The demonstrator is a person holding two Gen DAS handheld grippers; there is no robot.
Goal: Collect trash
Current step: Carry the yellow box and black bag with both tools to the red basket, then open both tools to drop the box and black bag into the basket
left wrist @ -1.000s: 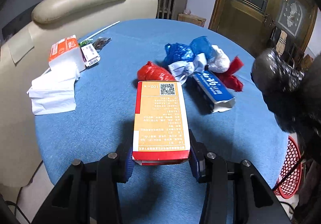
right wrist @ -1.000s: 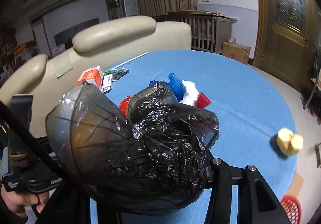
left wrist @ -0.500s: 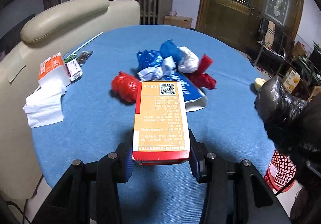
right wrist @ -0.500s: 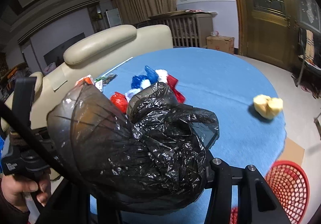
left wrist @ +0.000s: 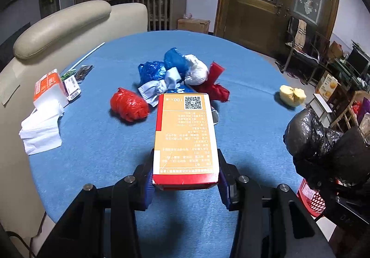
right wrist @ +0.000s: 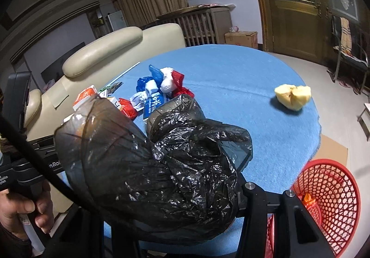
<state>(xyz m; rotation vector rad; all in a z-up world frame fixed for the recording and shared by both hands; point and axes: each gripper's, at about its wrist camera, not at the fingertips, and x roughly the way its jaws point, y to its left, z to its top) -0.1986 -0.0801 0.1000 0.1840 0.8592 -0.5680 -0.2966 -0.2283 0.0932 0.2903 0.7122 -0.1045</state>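
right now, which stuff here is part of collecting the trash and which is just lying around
Part of the job:
- orange box in left gripper
- black bag in right gripper
- red basket
- crumpled bags pile
- red wad
- yellow scrap

Lying about:
- sofa
- cardboard box
- door

Orange-and-red carton [left wrist: 186,140], glossy black bag [right wrist: 161,165], red mesh basket [right wrist: 333,198], blue tablecloth [left wrist: 242,100]

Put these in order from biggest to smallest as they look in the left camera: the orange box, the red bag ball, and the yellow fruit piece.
1. Orange box, biggest, though it's closest to the camera, so that's partly nearness.
2. Red bag ball.
3. Yellow fruit piece, smallest, but farther away, so unsure.
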